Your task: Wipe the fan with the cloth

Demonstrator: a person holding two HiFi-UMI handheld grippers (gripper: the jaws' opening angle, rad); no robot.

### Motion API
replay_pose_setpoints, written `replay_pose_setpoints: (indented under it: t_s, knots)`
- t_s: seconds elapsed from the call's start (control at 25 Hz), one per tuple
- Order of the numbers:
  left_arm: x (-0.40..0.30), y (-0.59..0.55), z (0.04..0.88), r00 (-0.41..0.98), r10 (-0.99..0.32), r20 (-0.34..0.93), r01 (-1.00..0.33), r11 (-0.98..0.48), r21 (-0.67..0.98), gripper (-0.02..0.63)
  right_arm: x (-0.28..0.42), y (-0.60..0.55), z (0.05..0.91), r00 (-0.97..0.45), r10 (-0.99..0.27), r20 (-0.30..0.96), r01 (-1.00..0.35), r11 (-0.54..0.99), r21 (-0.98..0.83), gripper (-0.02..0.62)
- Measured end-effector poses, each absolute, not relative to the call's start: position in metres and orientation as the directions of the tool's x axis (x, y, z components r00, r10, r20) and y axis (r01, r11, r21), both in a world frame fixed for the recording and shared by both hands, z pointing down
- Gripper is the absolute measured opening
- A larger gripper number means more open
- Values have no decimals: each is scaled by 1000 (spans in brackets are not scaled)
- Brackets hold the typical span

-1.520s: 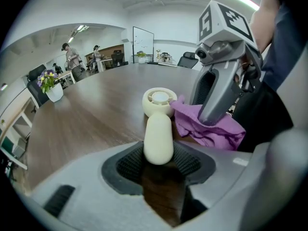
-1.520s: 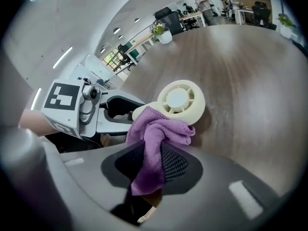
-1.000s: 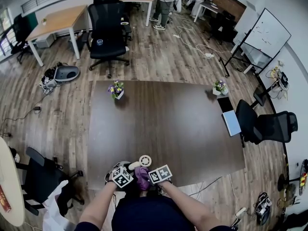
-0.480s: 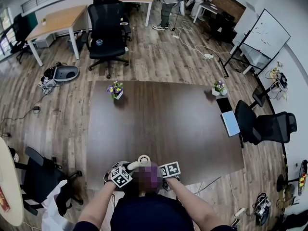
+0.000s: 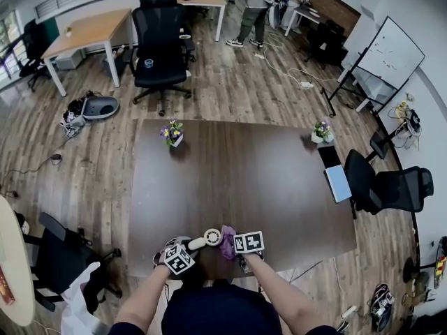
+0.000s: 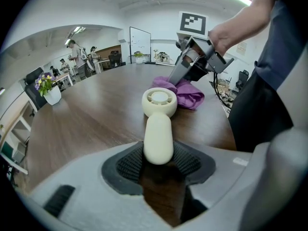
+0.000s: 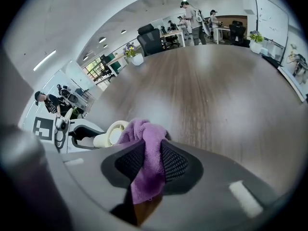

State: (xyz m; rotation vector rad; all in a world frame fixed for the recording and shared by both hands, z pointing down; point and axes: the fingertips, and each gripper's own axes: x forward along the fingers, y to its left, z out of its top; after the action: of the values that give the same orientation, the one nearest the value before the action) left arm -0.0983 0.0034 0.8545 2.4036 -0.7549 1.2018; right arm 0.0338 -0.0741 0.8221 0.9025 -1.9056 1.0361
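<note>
The right tongs (image 7: 148,163) have swung out to the right since a second ago, carrying the purple terry cloth (image 6: 185,93) off the top of the fan and over to its far side, while the left tongs (image 6: 158,163) have not budged. The left pair is closed part-way onto the stubby handle of the small cream plastic hand fan (image 6: 159,105), pads pressing on both sides of it. The fan lies on the dark brown wooden tabletop (image 5: 244,180) close to the near edge, its round head facing up and pointing away from me. The right pair is clamped on a fold of the cloth, the loose end hanging down between the pads and the bunched part pushed out in front. That bunch sits right against the rim of the fan's head, though I can't say for certain it's touching. I read this as mid-wipe, at the outer end of a stroke. Next I'd want the cloth drawn back across the grille face, lightly, with the left grip steady so the fan doesn't twist. The handle under the pads would then need a re-grip to get wiped.
</note>
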Motion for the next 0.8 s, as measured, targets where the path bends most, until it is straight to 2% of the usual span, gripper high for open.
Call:
replay_pose_setpoints:
  t_s: [0.4, 0.8]
  knots:
    - [-99, 5, 855, 515, -286, 808, -560, -826, 65, 192, 15, -86, 820, -406, -207, 890, -804, 544, -240, 112]
    - [-92, 21, 851, 557, -234, 797, -467, -882, 67, 192, -17, -88, 814, -382, -185, 905, -669, 731, -133, 110]
